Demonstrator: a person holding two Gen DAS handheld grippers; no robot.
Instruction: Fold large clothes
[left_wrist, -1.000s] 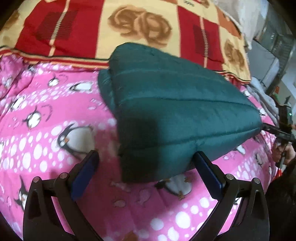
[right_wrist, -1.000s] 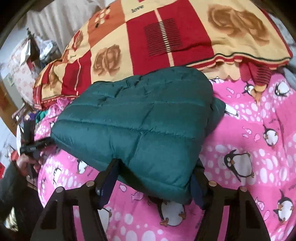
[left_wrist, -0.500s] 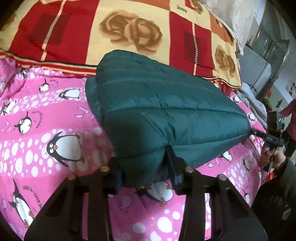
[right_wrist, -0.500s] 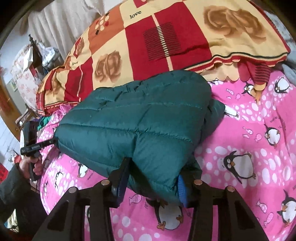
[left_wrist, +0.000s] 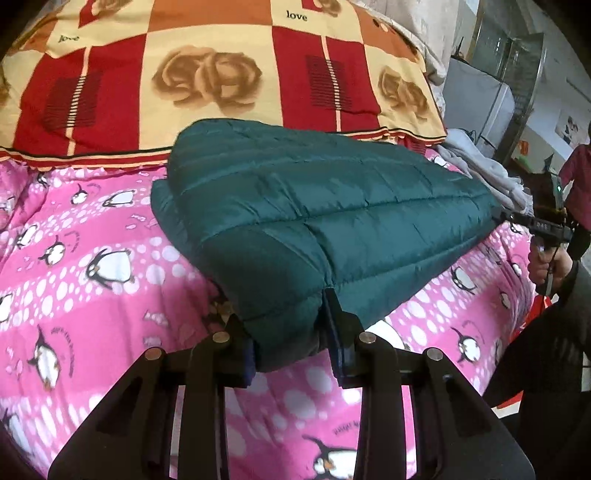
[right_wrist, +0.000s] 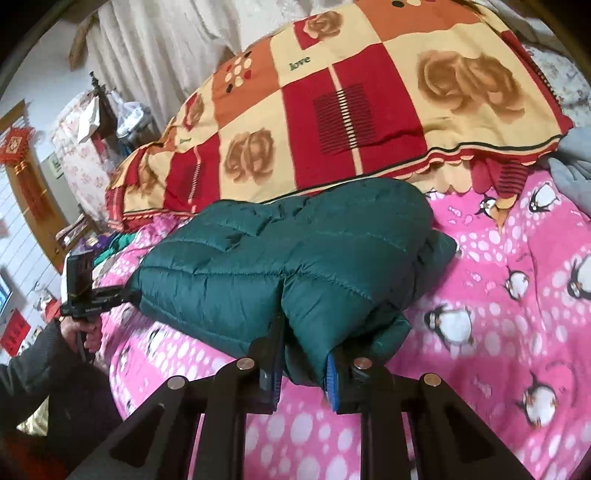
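Between closing gripper (left_wrist: 291, 332) pads, green jacket (left_wrist: 314, 206) edge

left wrist: close, angled down over jacket (left_wrist: 314, 221) | right wrist: likewise, opposite corner | shared: jacket, bedspread (right_wrist: 498, 332)

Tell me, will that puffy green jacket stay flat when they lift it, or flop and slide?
The green jacket will probably sag between the two grips: it dents deeply where the left gripper and the right gripper are closing on it. It looks light for its bulk, being puffy quilting. Its shiny shell may slip.
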